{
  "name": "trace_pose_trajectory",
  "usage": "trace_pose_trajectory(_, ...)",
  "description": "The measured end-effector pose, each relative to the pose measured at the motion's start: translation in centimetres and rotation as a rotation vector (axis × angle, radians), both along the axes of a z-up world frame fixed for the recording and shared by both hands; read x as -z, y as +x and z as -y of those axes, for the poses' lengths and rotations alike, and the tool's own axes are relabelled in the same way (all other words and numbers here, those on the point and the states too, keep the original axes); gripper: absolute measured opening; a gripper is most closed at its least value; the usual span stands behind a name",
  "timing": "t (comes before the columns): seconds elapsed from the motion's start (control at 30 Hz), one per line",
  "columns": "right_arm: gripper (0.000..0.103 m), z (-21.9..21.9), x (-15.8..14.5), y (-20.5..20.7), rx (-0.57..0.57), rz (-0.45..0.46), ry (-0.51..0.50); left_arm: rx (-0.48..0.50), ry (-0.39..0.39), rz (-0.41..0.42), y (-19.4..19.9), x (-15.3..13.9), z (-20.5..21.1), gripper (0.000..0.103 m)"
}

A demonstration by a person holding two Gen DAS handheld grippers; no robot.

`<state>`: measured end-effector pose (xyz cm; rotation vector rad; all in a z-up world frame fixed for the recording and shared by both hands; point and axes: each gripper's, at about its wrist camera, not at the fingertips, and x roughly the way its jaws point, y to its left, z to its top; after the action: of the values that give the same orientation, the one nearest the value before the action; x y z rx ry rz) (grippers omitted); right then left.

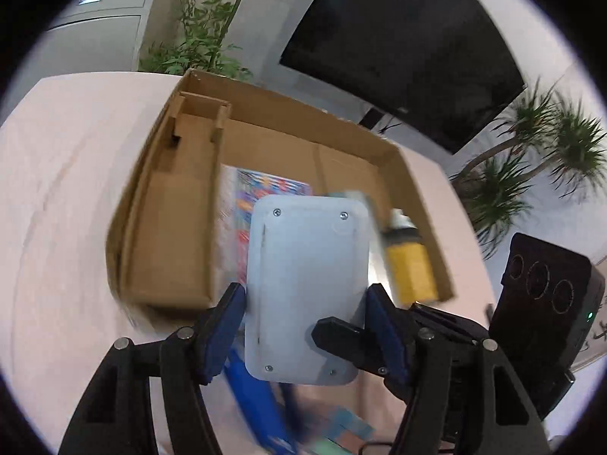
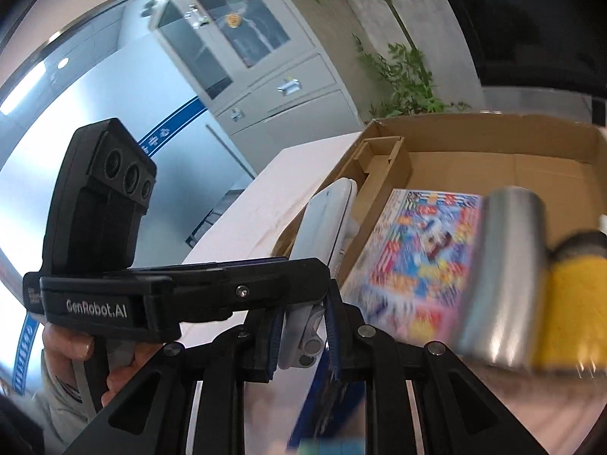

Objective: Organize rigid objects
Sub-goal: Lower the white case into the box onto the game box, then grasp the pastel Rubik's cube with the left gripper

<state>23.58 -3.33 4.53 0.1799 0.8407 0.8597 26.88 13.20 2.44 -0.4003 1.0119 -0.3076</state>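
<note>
A flat white plastic case (image 1: pixel 307 284) with screws at its corners hangs over the near edge of an open cardboard box (image 1: pixel 170 227). My left gripper (image 1: pixel 305 297) is shut on the white case across its width, blue pads on both long edges. In the right wrist view the white case (image 2: pixel 326 223) shows edge-on, and my right gripper (image 2: pixel 303 326) is shut on its near end. In the cardboard box (image 2: pixel 493 144) lie a colourful booklet (image 2: pixel 417 246), a silver can (image 2: pixel 508 265) and a yellow bottle (image 2: pixel 576 303).
The box sits on a table with a pale pink cloth (image 1: pixel 57 208). A blue object (image 1: pixel 254 398) lies on the table under the grippers. A dark screen (image 1: pixel 409 57) and plants (image 1: pixel 201 38) stand behind. A person's hand (image 2: pixel 76 345) holds the left gripper's handle.
</note>
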Motion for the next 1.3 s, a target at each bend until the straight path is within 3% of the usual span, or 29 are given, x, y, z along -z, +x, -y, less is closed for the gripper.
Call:
trace_pose_trajectory(0.13,0.019,-2.0,3.4,4.5,0.034,-0.110,-0.037,0.009,-0.006,-0.098,3.4,3.8,-0.7,0.064)
trace_pose_trajectory(0.17,0.022,-2.2,4.2,5.2,0.047,-0.134,-0.061,0.014,-0.016,-0.094,3.5,4.2,-0.5,0.060)
trace_pose_trajectory(0.2,0.024,-2.1,4.7,5.4,0.066,-0.140,-0.081,0.035,-0.016,-0.083,3.6,4.3,-0.2,0.049)
trace_pose_trajectory(0.23,0.024,-2.1,5.2,5.6,0.073,-0.151,-0.102,0.077,-0.031,-0.102,3.6,4.5,0.4,0.044)
trace_pose_trajectory(0.33,0.028,-2.3,6.2,6.1,0.089,-0.168,-0.149,0.068,0.026,-0.078,3.1,4.0,1.0,0.044)
trace_pose_trajectory(0.43,0.031,-3.2,6.3,6.3,0.084,-0.156,-0.185,0.058,0.023,-0.070,2.5,3.5,0.1,0.044)
trace_pose_trajectory(0.53,0.044,-4.0,6.8,6.5,0.058,-0.162,-0.232,0.022,0.071,-0.001,0.7,1.9,-1.3,0.047)
trace_pose_trajectory(0.6,0.052,-4.3,6.2,5.2,0.046,-0.103,-0.302,-0.015,0.117,0.073,-1.8,0.3,-2.2,0.053)
trace_pose_trajectory(0.63,0.067,-4.0,5.5,4.3,0.051,-0.058,-0.319,-0.033,0.137,0.090,-2.7,-0.1,-2.6,0.069)
trace_pose_trajectory(0.67,0.087,-3.3,4.8,3.5,0.061,-0.022,-0.322,-0.070,0.164,0.118,-4.2,-0.7,-3.0,0.078)
trace_pose_trajectory(0.7,0.095,-2.0,3.4,1.8,0.094,0.049,-0.314,-0.102,0.179,0.156,-5.9,-1.2,-3.4,0.085)
trace_pose_trajectory(0.73,0.103,-0.8,2.4,0.2,0.117,0.101,-0.296,-0.109,0.184,0.183,-7.2,-1.3,-3.7,0.085)
trace_pose_trajectory(0.83,0.103,2.6,1.4,-5.0,0.101,0.184,-0.254,-0.064,0.169,0.182,-10.5,-0.3,-2.9,0.086)
trace_pose_trajectory(0.93,0.102,4.8,3.6,-9.7,-0.005,0.221,-0.271,-0.033,0.109,0.118,-12.4,2.2,-1.2,0.085)
trace_pose_trajectory(1.03,0.102,6.3,6.8,-11.5,-0.080,0.159,-0.264,0.011,0.004,0.062,-14.2,5.1,0.8,0.084)
trace_pose_trajectory(1.1,0.098,7.1,8.4,-11.3,-0.100,0.108,-0.217,0.013,-0.014,0.036,-14.8,6.5,1.8,0.081)
trace_pose_trajectory(1.17,0.087,6.8,9.5,-10.6,-0.131,0.079,-0.190,0.000,-0.032,0.015,-15.2,7.5,2.3,0.077)
trace_pose_trajectory(1.2,0.085,6.4,10.0,-10.5,-0.165,0.067,-0.181,-0.012,-0.052,-0.004,-15.3,8.2,2.4,0.068)
trace_pose_trajectory(1.3,0.079,5.0,11.1,-11.8,-0.248,0.050,-0.207,-0.053,-0.036,-0.016,-16.1,8.9,3.1,0.067)
